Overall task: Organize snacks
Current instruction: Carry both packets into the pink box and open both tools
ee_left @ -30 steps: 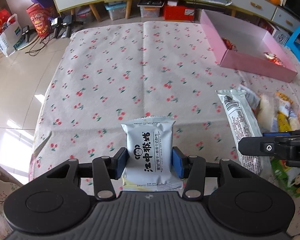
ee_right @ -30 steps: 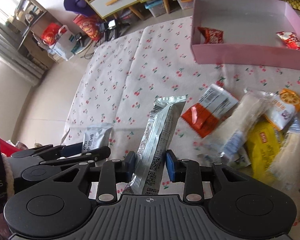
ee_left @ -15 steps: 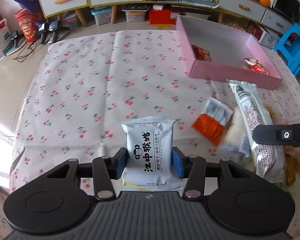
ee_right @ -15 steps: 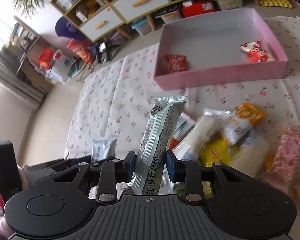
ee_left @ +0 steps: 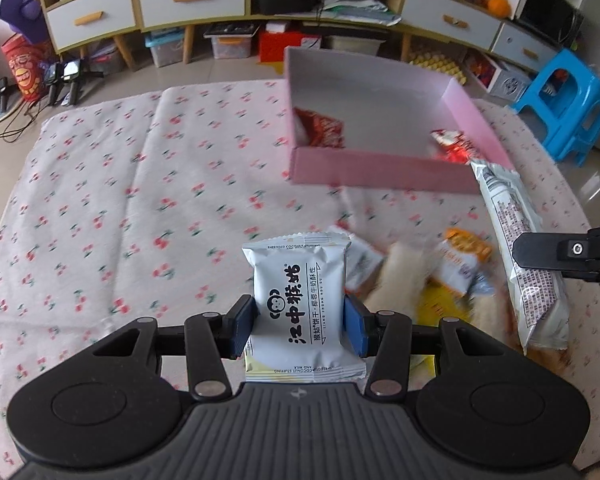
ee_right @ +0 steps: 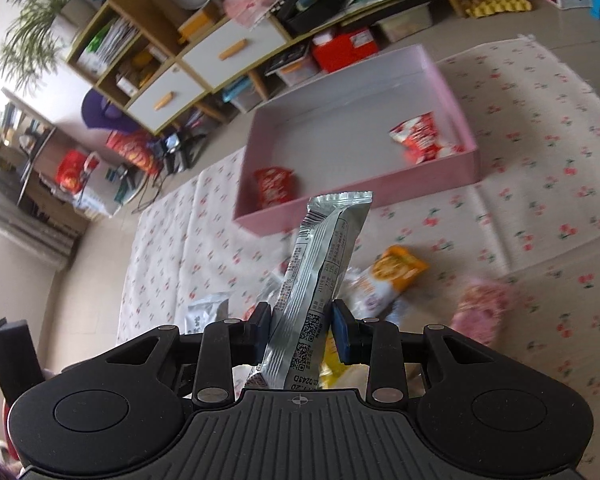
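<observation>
Above the cherry-print cloth, left gripper [ee_left: 299,325] jaws are clamping a white square biscuit packet [ee_left: 300,307], right gripper [ee_right: 301,330] a long silver bar wrapper [ee_right: 315,300]. Next: carry both over pink cardboard box [ee_left: 380,176], then release.

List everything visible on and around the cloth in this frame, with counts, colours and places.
Pink box: one, far side of the cloth.
Red packets: two, inside the pink box.
Cherry-print cloth: one, white and red, under everything.
Loose snack pile: several, orange, yellow, cream, on the cloth nearer than the box.
White biscuit packet: one, in the left tongs.
Silver bar packet: one, in the right tongs.
Blue stool: one, on the floor.
</observation>
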